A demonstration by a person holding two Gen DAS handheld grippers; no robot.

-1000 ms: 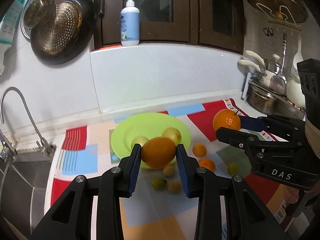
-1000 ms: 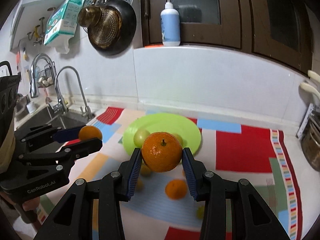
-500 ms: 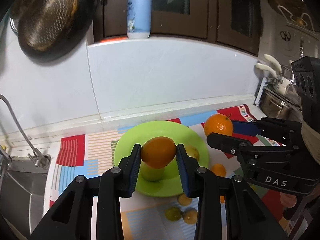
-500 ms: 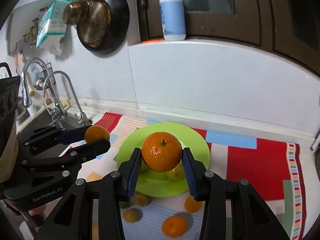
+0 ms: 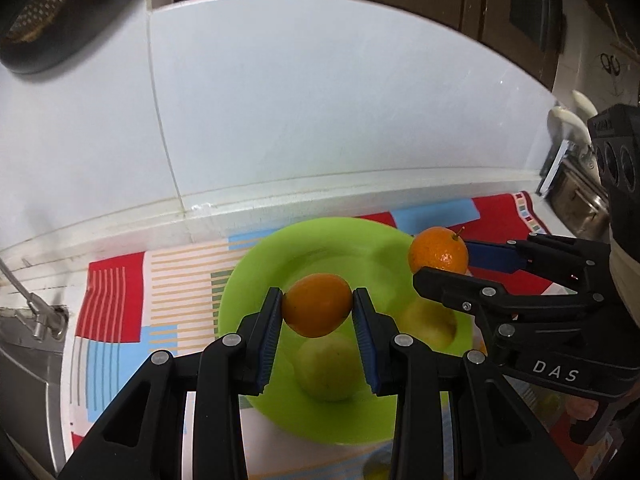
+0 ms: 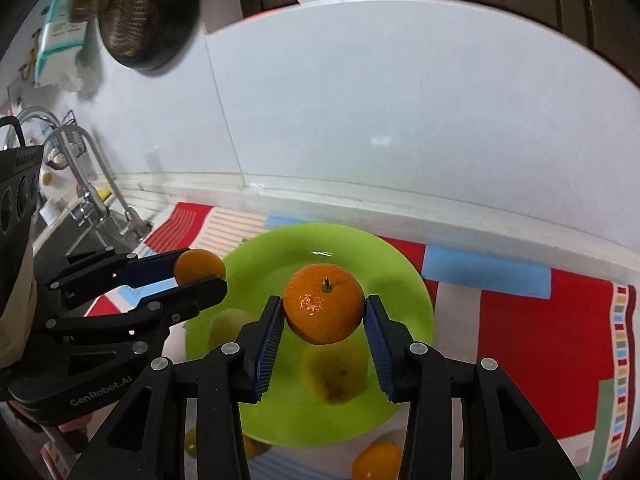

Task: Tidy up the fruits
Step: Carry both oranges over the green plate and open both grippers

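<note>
My left gripper (image 5: 317,312) is shut on a smooth orange (image 5: 317,309) and holds it above the green plate (image 5: 280,252). My right gripper (image 6: 324,312) is shut on a stemmed orange (image 6: 323,309), also above the plate (image 6: 404,276). Two yellow-green fruits lie on the plate under the grippers (image 5: 326,368) (image 5: 430,322). The right gripper with its orange (image 5: 438,250) shows at the right of the left wrist view; the left gripper with its orange (image 6: 199,266) shows at the left of the right wrist view.
Small oranges (image 6: 376,460) and yellow fruits (image 6: 252,446) lie on the colourful mat (image 6: 540,320) in front of the plate. A sink with a tap (image 6: 88,184) lies to the left. The white tiled wall (image 5: 320,120) stands close behind. Pots stand at the far right (image 5: 576,200).
Both grippers have moved forward with their oranges, from in front of the plate to over it. The wall has come closer. Both stayed shut.
</note>
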